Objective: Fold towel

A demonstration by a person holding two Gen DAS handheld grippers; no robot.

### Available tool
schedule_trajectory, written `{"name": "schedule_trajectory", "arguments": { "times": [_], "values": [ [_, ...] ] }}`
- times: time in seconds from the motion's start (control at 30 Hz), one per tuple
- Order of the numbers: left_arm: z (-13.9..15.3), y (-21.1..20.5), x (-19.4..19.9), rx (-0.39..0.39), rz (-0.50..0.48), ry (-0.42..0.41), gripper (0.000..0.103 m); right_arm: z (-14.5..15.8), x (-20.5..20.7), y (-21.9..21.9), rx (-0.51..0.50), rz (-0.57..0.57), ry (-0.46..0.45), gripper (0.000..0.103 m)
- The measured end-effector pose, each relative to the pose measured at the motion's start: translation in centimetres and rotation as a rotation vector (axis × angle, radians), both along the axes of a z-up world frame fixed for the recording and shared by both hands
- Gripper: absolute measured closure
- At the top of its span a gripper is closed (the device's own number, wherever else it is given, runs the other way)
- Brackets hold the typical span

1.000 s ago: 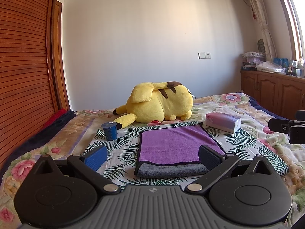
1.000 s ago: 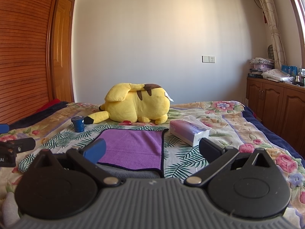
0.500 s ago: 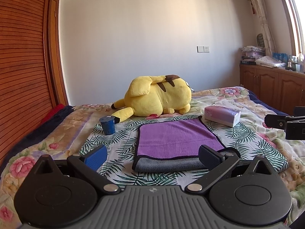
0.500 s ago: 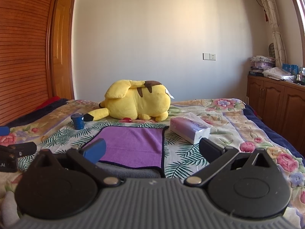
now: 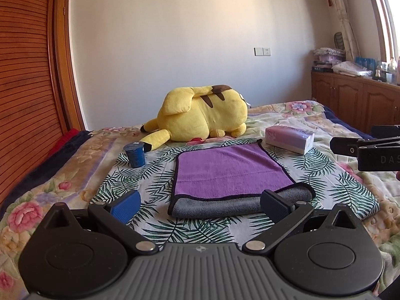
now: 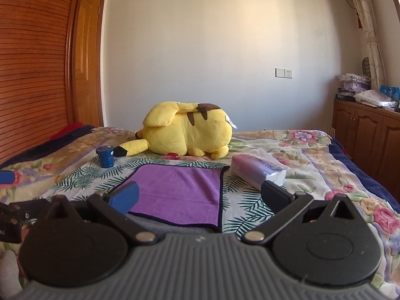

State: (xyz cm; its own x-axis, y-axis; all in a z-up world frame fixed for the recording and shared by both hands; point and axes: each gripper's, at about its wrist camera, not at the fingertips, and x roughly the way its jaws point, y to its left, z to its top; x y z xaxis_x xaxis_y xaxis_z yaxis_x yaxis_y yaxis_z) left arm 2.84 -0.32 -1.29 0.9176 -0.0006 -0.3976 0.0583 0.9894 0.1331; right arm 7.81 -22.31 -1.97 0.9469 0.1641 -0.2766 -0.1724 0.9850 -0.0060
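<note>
A purple towel [image 5: 230,172] with a grey underside lies folded on the bed, its grey fold edge nearest me; it also shows in the right wrist view [image 6: 180,190]. My left gripper [image 5: 200,203] is open and empty, hovering just short of the towel's near edge. My right gripper [image 6: 200,195] is open and empty, above the towel's near right part. The right gripper's side shows at the right edge of the left wrist view [image 5: 370,150].
A yellow plush toy [image 5: 200,117] lies behind the towel. A blue cup [image 5: 135,155] stands to the towel's left, a tissue pack [image 5: 290,138] to its right. A wooden wardrobe [image 5: 25,75] is left, cabinets [image 5: 355,100] right.
Both grippers have drawn back and tilted slightly, so the towel sits a little farther and lower in view. The towel has not moved.
</note>
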Motion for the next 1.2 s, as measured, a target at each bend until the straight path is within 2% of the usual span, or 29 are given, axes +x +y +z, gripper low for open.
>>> {"name": "schedule_trajectory", "arguments": {
  "times": [0.3,0.37,0.4,0.43,0.7,0.87,1.2],
  "values": [
    [-0.5,0.7,2.6,0.004,-0.009,0.047,0.016,-0.9,2.3,0.5,-0.017,0.054,0.098,0.001],
    [-0.4,1.0,3.2,-0.007,-0.009,0.055,0.016,-1.1,2.8,0.7,-0.025,0.065,0.116,0.004],
    [-0.4,1.1,3.5,-0.01,-0.009,0.058,0.016,-1.2,3.0,0.7,-0.031,0.07,0.125,0.011],
    [-0.4,1.2,3.7,-0.013,-0.009,0.059,0.016,-1.3,3.2,0.8,-0.034,0.077,0.133,0.014],
    [-0.8,1.6,5.8,-0.023,-0.033,0.087,0.016,-2.1,5.6,1.1,-0.058,0.092,0.185,0.015],
    [-1.1,2.0,7.2,-0.03,-0.048,0.104,0.016,-2.9,7.3,0.7,-0.041,0.1,0.253,0.017],
    [-2.3,2.8,10.4,-0.029,-0.061,0.146,0.031,-4.6,9.4,0.9,-0.051,0.136,0.363,0.025]
  ]
}}
